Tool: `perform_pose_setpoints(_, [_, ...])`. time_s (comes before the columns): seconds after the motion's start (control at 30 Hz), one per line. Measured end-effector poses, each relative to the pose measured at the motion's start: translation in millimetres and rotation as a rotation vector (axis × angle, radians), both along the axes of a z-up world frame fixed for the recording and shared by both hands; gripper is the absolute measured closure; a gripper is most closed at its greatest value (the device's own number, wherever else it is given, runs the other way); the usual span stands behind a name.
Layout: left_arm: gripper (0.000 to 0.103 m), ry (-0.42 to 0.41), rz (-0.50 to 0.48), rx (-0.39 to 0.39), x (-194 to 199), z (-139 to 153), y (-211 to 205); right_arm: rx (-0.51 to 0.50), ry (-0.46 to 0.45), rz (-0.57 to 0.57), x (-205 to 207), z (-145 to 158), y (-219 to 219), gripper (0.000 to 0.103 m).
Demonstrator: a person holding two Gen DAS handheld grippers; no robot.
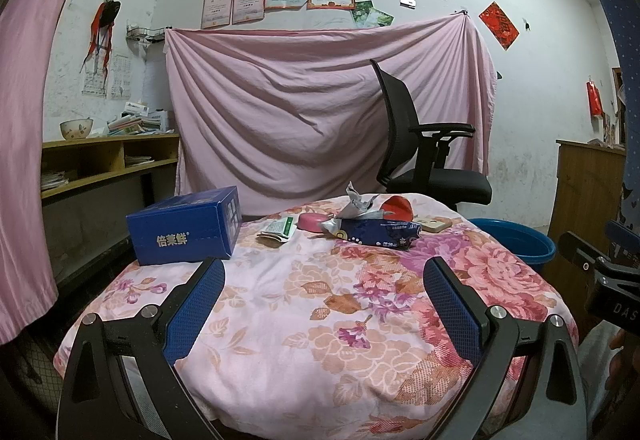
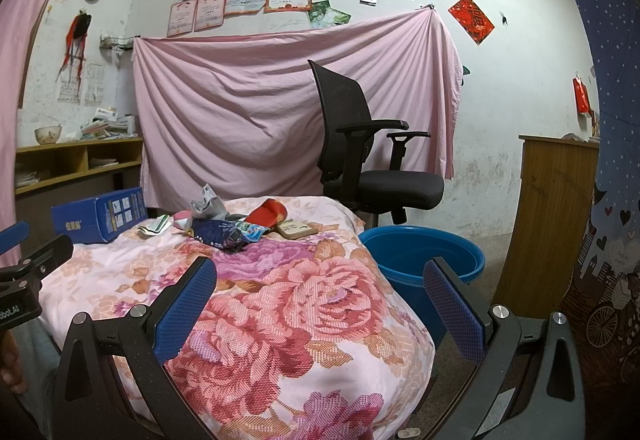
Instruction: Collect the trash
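Trash lies in a heap at the far end of a table under a floral cloth (image 1: 304,312): a dark blue wrapper (image 1: 376,234) (image 2: 218,234), crumpled silver foil (image 1: 356,205) (image 2: 206,203), a green-white sachet (image 1: 278,230) (image 2: 154,226), a pink disc (image 1: 314,220) and a red piece (image 1: 398,207) (image 2: 266,213). A blue carton (image 1: 186,228) (image 2: 100,215) stands at the left. My left gripper (image 1: 324,304) is open over the near cloth, holding nothing. My right gripper (image 2: 320,304) is open too, hanging over the table's right edge, short of the heap.
A blue plastic basin (image 2: 424,260) (image 1: 516,244) sits on the floor right of the table. Behind it stands a black office chair (image 2: 360,143) before a hanging pink sheet (image 1: 320,99). A beige flat item (image 2: 298,230) lies by the heap. Wooden cabinet (image 2: 552,220) at right, shelves (image 1: 108,159) at left.
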State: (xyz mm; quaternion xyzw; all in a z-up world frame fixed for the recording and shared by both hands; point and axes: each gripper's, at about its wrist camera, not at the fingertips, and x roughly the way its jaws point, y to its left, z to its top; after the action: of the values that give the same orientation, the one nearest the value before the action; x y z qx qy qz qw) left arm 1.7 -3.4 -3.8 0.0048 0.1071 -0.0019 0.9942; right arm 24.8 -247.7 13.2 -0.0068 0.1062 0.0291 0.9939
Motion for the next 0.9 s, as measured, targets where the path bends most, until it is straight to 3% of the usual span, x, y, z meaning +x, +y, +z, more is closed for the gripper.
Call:
perform_pose_setpoints(0.5, [0.005,-0.022,0.041,-0.021,4,1,3,-0.006,0.003,0.026,2,-2,6,0.0])
perform_pose_setpoints(0.9, [0.006,-0.026,0.062,-0.069,46,25,21,-0.073,-0.025,0.056,33,15,5,0.0])
